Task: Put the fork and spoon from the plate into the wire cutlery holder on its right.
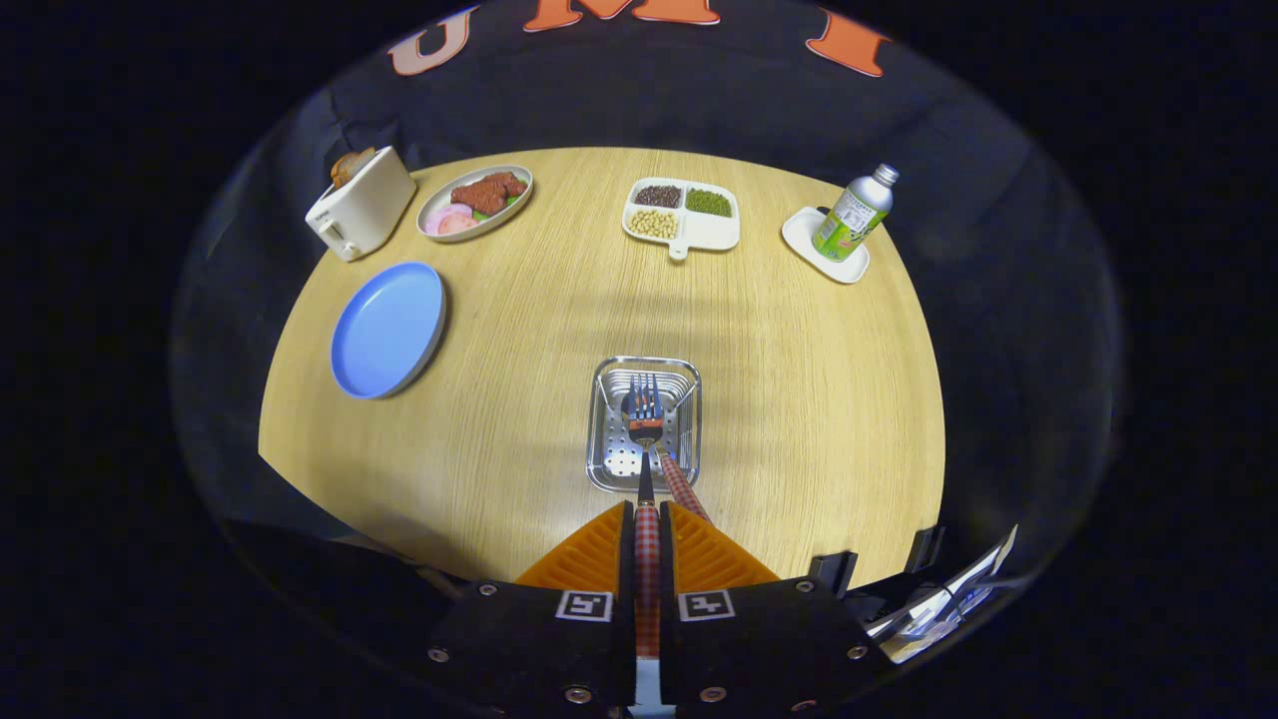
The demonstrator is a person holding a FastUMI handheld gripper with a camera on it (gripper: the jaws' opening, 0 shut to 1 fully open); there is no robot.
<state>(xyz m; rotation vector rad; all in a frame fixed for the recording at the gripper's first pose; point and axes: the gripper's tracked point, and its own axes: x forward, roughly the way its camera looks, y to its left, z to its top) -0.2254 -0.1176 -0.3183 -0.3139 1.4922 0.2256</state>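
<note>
My gripper [647, 519] is shut on the red-checked handle of the fork [646, 387], which runs straight ahead between the fingers. Its tines hang over the wire cutlery holder [609, 469], a small shiny metal basket just ahead of the fingertips on the wooden table. The spoon [639, 421] lies inside the holder, bowl down, and its checked handle leans out toward the right finger. The fork's tines overlap the spoon's bowl, so I cannot tell whether they touch. The blue plate [387, 330] stands bare, left of the holder.
Along the far side of the table [799, 399] stand a white toaster [359, 205], an oval dish of food [474, 202], a divided white tray of beans [683, 215], and a metal bottle [854, 212] on a white coaster.
</note>
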